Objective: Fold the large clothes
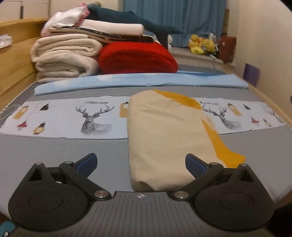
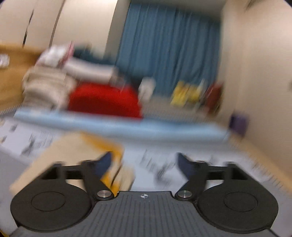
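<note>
A beige garment (image 1: 164, 138) with mustard-yellow panels lies on a grey bed (image 1: 54, 156) crossed by a stag-printed strip (image 1: 73, 118); the blanket (image 1: 136, 58) is red.

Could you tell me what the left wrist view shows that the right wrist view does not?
Only the left view shows sharp detail: deer prints on the sheet, and the open left hand-held gripper.

Only the right view, badly blurred, shows the open right hand-held gripper and more wall.

Both show the folded beige and yellow garment lying free, the red blanket, cream blankets and blue curtain.
</note>
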Motion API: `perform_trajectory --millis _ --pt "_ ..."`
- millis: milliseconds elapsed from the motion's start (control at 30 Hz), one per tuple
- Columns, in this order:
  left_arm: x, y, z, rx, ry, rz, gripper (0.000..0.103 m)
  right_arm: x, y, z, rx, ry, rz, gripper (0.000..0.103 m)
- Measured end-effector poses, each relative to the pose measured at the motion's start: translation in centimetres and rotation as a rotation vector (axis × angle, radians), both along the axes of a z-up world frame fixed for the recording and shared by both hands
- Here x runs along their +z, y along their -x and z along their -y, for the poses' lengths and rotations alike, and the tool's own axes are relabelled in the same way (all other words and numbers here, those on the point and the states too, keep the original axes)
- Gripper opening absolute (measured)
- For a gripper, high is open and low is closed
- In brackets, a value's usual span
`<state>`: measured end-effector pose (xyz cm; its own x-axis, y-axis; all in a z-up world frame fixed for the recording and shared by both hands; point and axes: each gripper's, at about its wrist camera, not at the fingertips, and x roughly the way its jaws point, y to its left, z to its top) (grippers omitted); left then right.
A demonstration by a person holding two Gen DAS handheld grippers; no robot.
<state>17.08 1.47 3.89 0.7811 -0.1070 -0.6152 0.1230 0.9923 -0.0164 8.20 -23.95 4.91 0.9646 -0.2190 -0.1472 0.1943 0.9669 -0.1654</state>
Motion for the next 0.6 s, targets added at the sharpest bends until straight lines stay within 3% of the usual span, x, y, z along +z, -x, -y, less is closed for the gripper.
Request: perform_trajectory --millis 100,167,400,500,600 --pt "0.4 2.7 1.0 0.048 -0.022 -0.025 0.103 1.6 3.9 -0.9 -0.05 0.0 0.106 0.096" --pt "0.4 3.9 1.4 0.062 -0.014 -0.039 0.103 2.0 5.6 -1.1 -0.05 -0.032 0.105 0.098" --pt "-2.3 7.1 3.0 0.055 0.008 0.0 0.103 -0.9 7.7 -2.8 0.052 -0.231 -0.196 0.102" --pt "-3.7 6.2 3.3 0.065 0.043 -0.065 0.102 -2.4 7.2 -4.1 0.093 -0.226 -0.278 0.102" --pt "-4.3 5.7 3.8 0.05 0.032 -0.065 0.102 -3.2 6.3 -5.4 0.092 -0.182 -0.297 0.102"
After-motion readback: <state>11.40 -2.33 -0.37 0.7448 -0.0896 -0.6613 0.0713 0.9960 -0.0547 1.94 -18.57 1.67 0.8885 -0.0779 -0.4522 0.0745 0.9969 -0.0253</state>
